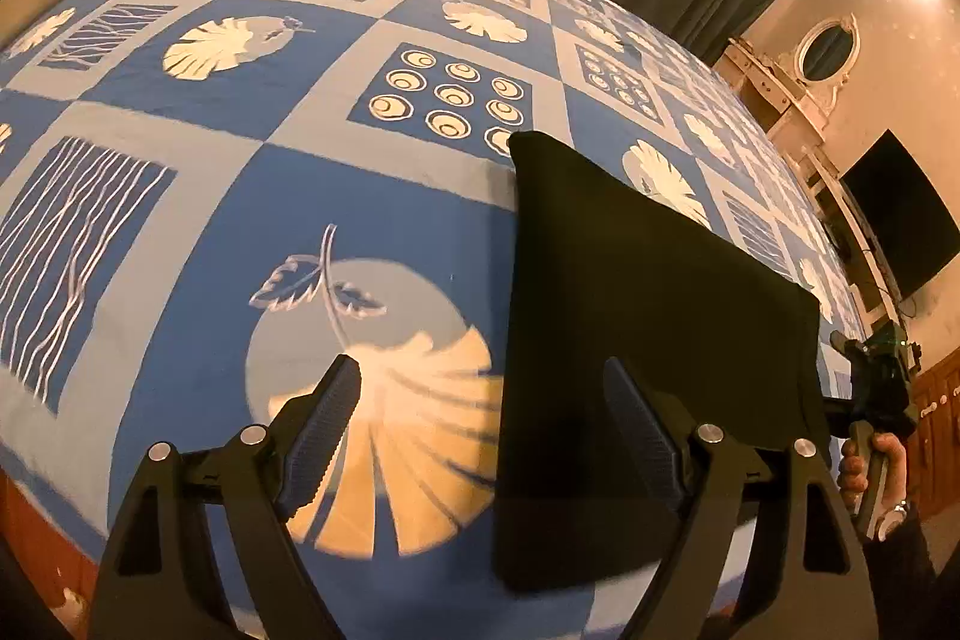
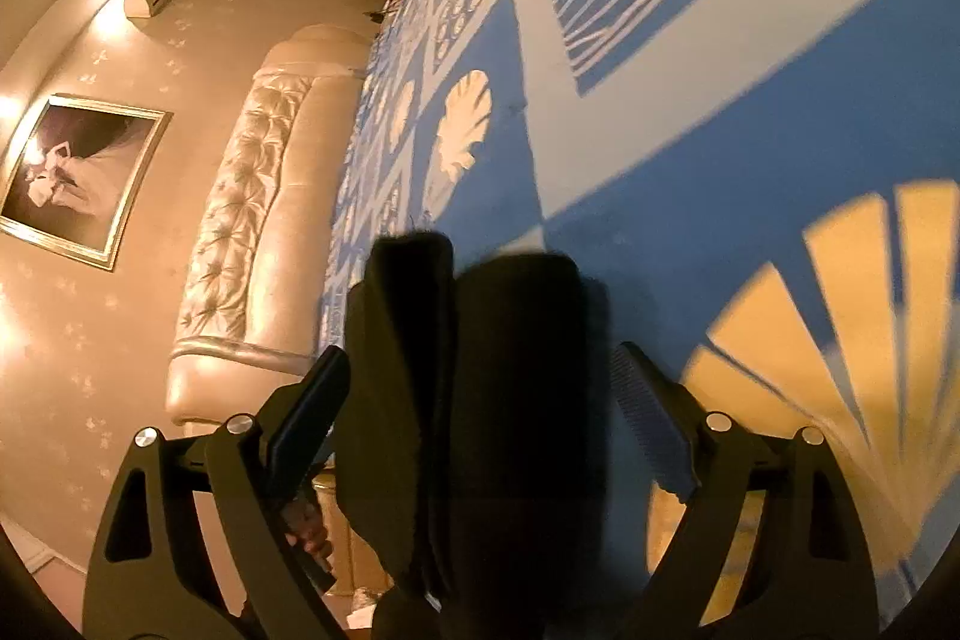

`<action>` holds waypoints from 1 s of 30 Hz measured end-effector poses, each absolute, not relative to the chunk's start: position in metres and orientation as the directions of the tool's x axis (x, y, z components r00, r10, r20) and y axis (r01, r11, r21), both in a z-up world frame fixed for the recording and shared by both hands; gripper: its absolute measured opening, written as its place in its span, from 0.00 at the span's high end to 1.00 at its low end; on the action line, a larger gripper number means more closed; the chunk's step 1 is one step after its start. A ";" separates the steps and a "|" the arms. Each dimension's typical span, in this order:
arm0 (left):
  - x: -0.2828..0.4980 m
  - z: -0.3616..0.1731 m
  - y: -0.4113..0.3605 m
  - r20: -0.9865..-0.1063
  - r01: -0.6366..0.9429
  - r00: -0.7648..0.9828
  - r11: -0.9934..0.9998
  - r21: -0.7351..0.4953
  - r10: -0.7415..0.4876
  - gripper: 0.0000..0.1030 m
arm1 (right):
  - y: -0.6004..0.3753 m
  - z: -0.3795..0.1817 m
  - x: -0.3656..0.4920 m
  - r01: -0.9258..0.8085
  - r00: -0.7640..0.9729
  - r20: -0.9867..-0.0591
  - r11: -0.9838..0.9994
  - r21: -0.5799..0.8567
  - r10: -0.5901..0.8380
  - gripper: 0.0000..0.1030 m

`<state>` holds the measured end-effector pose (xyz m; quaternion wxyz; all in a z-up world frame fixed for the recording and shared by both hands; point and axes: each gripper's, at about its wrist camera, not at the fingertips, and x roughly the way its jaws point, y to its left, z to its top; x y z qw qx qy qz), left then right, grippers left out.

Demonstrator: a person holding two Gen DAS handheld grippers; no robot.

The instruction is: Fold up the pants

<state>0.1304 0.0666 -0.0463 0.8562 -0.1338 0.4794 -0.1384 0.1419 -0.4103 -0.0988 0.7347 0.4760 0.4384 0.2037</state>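
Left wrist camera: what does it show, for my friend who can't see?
Folded black pants lie flat on a bed with a blue patterned bedspread. The open left gripper hovers at their near edge, one finger over the cloth.

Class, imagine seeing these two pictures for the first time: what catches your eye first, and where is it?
First, the black pants, folded into a flat dark slab on the right of the blue patterned bedspread. Next, the open left hand-held gripper hovering by their near edge. In the right wrist view, the right hand-held gripper straddles the folded stack edge-on.
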 end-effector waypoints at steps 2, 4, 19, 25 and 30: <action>0.141 -0.050 0.064 -0.790 0.116 0.493 0.927 -0.356 -0.365 0.21 | -0.409 -0.100 0.151 0.105 0.520 -0.440 0.456 0.884 0.732 0.14; 0.149 -0.054 0.063 -0.795 0.115 0.481 0.926 -0.359 -0.368 0.21 | -0.407 -0.100 0.160 0.101 0.516 -0.438 0.456 0.884 0.736 0.15; 0.169 -0.074 0.059 -0.779 0.089 0.469 0.900 -0.426 -0.415 0.21 | -0.405 -0.103 0.202 0.055 0.499 -0.476 0.521 0.852 0.724 0.70; 0.165 -0.076 0.056 -0.767 0.089 0.480 0.894 -0.440 -0.426 0.21 | -0.412 -0.118 0.200 0.040 0.516 -0.431 0.481 0.876 0.740 0.70; 0.166 -0.077 0.056 -0.767 0.091 0.480 0.894 -0.440 -0.426 0.21 | -0.421 -0.115 0.189 0.061 0.515 -0.391 0.423 0.904 0.763 0.51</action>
